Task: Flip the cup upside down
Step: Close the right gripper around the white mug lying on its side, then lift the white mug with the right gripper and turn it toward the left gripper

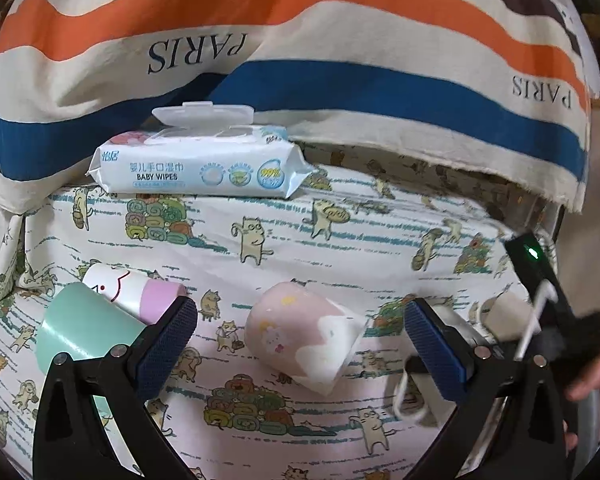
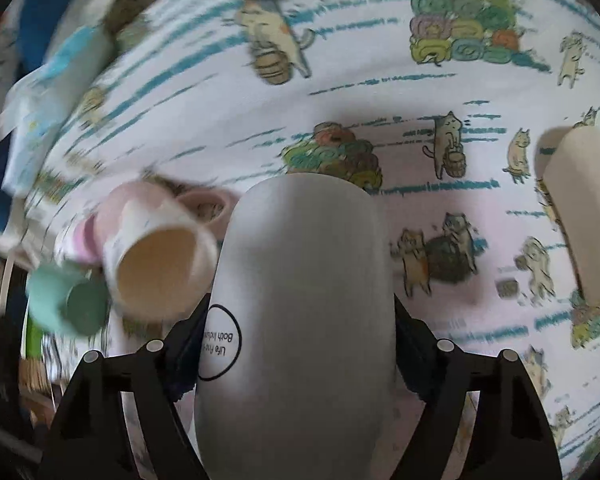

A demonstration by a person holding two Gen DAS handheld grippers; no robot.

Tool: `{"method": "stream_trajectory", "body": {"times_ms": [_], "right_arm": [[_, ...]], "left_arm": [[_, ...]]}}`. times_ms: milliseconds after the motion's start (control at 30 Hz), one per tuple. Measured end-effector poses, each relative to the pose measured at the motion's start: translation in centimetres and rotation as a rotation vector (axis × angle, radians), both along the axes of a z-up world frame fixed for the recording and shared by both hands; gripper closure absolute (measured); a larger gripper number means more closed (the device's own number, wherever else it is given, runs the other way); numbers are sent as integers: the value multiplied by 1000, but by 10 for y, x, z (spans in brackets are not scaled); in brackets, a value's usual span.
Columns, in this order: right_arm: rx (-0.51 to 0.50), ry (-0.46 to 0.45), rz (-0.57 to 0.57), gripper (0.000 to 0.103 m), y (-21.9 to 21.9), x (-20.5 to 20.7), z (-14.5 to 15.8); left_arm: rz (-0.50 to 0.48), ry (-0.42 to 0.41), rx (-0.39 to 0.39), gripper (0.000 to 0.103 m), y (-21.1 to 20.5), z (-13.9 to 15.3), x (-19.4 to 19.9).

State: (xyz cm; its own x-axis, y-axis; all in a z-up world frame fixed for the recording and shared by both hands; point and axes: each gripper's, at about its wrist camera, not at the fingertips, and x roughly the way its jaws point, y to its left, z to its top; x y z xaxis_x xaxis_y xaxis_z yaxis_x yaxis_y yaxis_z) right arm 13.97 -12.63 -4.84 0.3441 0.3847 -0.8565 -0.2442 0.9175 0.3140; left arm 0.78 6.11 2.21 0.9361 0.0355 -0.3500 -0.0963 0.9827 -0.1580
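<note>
A pink and white cup (image 1: 304,340) lies on its side on the cat-print cloth (image 1: 340,240), between the fingers of my left gripper (image 1: 300,340), which is open around it without touching. In the right wrist view the same cup (image 2: 160,256) shows its open mouth. My right gripper (image 2: 300,344) is shut on a grey cup (image 2: 300,320), held above the cloth. A mint green cup (image 1: 80,328) and a white and pink cup (image 1: 136,292) lie left of the left fingers.
A pack of baby wipes (image 1: 204,164) lies at the back by a striped PARIS cloth (image 1: 300,40). A beige cup (image 2: 584,208) lies at the right. The right gripper's body (image 1: 548,300) is at the left view's right edge.
</note>
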Motion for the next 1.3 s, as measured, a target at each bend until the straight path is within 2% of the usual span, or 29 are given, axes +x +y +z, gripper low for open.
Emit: {"method": "stream_trajectory", "body": {"times_ms": [133, 233, 400, 500, 633, 767, 833, 900, 933, 1033, 1100, 1167, 1233, 1300], "right_arm": [[20, -14, 38, 23, -13, -26, 19], [23, -14, 29, 23, -26, -40, 14], [45, 5, -7, 23, -47, -40, 6], [43, -18, 14, 23, -52, -39, 7], [44, -50, 78, 23, -42, -44, 9], [58, -71, 126, 24, -30, -43, 9], [25, -115, 137, 24, -25, -44, 14], [-29, -169, 148, 20, -22, -48, 20], [-60, -201, 153, 14, -21, -52, 24], [-104, -278, 178, 12, -25, -66, 38], [-128, -303, 182, 7, -31, -75, 43], [-118, -311, 160, 5, -41, -86, 46], [-108, -314, 157, 4, -47, -99, 46], [-120, -331, 154, 4, -50, -110, 45]], "left_arm": [[-28, -46, 57, 0, -14, 5, -10], [-67, -70, 86, 0, -25, 6, -16], [-149, -89, 6, 0, -23, 9, -19], [-121, -92, -2, 0, -19, 10, -19], [-94, -63, -30, 0, -11, 8, -13], [-72, -42, -27, 0, -9, 5, -10], [-66, -36, -16, 0, -10, 3, -9], [-70, -28, -14, 0, -11, 2, -8], [-75, -24, -13, 0, -12, 1, -8], [-87, -18, -3, 0, -15, 0, -7], [-127, 1, 0, 0, -18, -2, -4], [-221, 47, -7, 0, -25, -5, 4], [-338, 148, -11, 1, -36, -10, 22], [-356, 180, 18, 4, -49, -9, 33]]}}
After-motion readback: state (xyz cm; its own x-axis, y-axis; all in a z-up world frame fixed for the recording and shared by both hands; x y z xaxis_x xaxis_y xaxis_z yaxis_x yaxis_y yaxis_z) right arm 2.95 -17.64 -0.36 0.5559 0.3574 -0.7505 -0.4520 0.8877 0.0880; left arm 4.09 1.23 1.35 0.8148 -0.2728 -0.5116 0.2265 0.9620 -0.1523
